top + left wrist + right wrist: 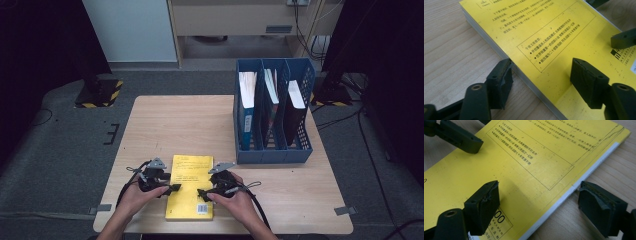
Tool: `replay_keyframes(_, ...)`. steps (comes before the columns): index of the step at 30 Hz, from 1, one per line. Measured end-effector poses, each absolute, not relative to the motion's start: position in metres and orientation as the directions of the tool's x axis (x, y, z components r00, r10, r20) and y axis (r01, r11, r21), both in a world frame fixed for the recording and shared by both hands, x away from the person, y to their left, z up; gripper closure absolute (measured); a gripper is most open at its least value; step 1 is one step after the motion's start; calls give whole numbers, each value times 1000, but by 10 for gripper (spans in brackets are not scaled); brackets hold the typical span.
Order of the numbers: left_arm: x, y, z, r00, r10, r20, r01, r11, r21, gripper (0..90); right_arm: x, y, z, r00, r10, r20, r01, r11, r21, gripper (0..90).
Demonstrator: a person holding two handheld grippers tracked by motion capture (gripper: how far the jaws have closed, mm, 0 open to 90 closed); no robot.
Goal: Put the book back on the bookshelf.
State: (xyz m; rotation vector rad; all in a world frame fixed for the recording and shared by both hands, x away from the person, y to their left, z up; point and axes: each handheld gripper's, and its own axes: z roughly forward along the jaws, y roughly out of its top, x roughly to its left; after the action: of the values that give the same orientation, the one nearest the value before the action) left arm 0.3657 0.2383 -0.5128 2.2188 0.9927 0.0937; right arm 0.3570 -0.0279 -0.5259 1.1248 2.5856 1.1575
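Observation:
A yellow book lies flat, back cover up, near the front edge of the wooden table. My left gripper is at the book's left edge, held by a hand. In the left gripper view this gripper is open and straddles that edge: one jaw rests on the table against the page block, the other hovers over the cover. My right gripper sits at the book's right edge. In the right gripper view it is open, one jaw over the cover, the other on the table just off the edge.
A blue three-slot file holder stands at the table's right rear with a book upright in each slot. Bare tabletop stretches behind the yellow book and to its left. Floor cables run at the right.

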Motion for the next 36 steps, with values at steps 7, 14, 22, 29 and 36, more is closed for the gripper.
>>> replay_keyframes(7,372,241,-512,685,696,-215,645,-442,624,444,357,-24,-525,-719,673,171,578,443,686,190)
replay_keyframes(14,386,245,-512,670,713,-209,652,-430,625,480,372,-19,-525,-691,699,185,598,409,689,239)
replay_keyframes(22,402,249,-512,663,719,-207,650,-417,636,497,387,-14,-525,-676,712,187,608,396,688,240)
replay_keyframes(29,400,246,-516,683,695,-224,653,-444,613,304,384,-14,-526,-692,695,197,610,417,674,174)
replay_keyframes(36,401,247,-517,684,687,-244,661,-444,604,261,382,-14,-526,-686,696,213,623,411,665,153)
